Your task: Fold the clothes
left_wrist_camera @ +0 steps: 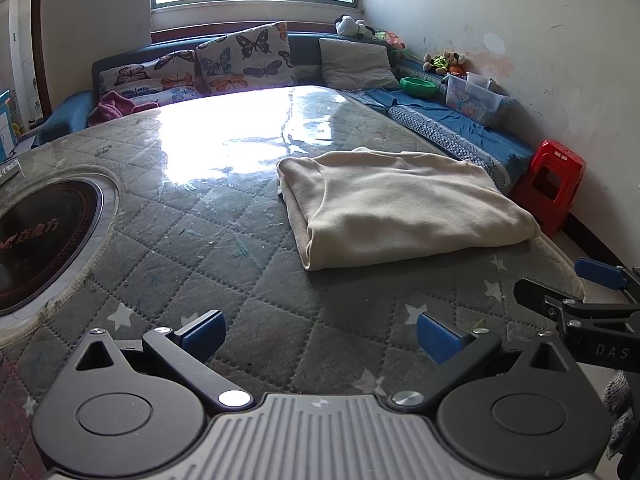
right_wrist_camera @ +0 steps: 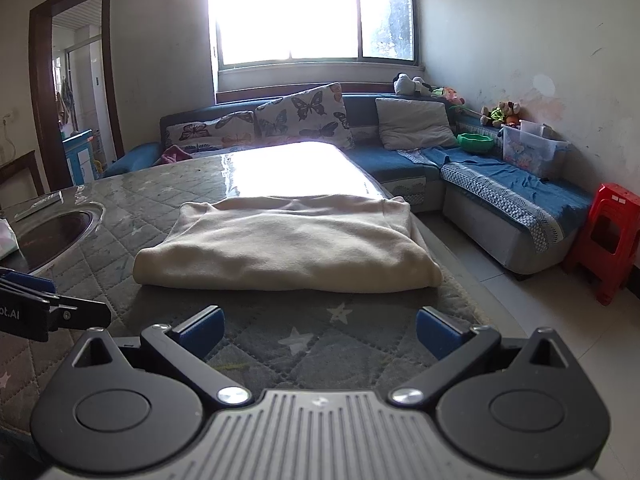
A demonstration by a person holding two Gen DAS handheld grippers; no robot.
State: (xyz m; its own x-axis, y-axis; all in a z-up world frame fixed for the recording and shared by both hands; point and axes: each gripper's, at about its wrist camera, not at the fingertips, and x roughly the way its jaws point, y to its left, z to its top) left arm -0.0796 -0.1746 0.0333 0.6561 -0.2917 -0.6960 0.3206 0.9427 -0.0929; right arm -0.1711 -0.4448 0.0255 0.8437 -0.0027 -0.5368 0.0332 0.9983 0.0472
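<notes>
A cream garment (left_wrist_camera: 404,208) lies folded into a thick rectangle on the quilted grey table cover (left_wrist_camera: 224,248), near the table's right edge. My left gripper (left_wrist_camera: 320,336) is open over bare cover, short of the garment and to its left. The right gripper (left_wrist_camera: 576,288) shows at the right edge of the left wrist view. In the right wrist view the folded garment (right_wrist_camera: 288,252) lies straight ahead. My right gripper (right_wrist_camera: 320,332) is open just before its near fold, with nothing between the fingers. The left gripper (right_wrist_camera: 48,304) shows at the left edge there.
A round black cooktop (left_wrist_camera: 44,240) is set into the table at the left. A blue corner sofa (right_wrist_camera: 500,184) with butterfly cushions (left_wrist_camera: 248,60), a clear plastic box (right_wrist_camera: 528,152) and a green bowl (right_wrist_camera: 476,142) runs behind and to the right. A red plastic stool (right_wrist_camera: 604,240) stands on the tiled floor.
</notes>
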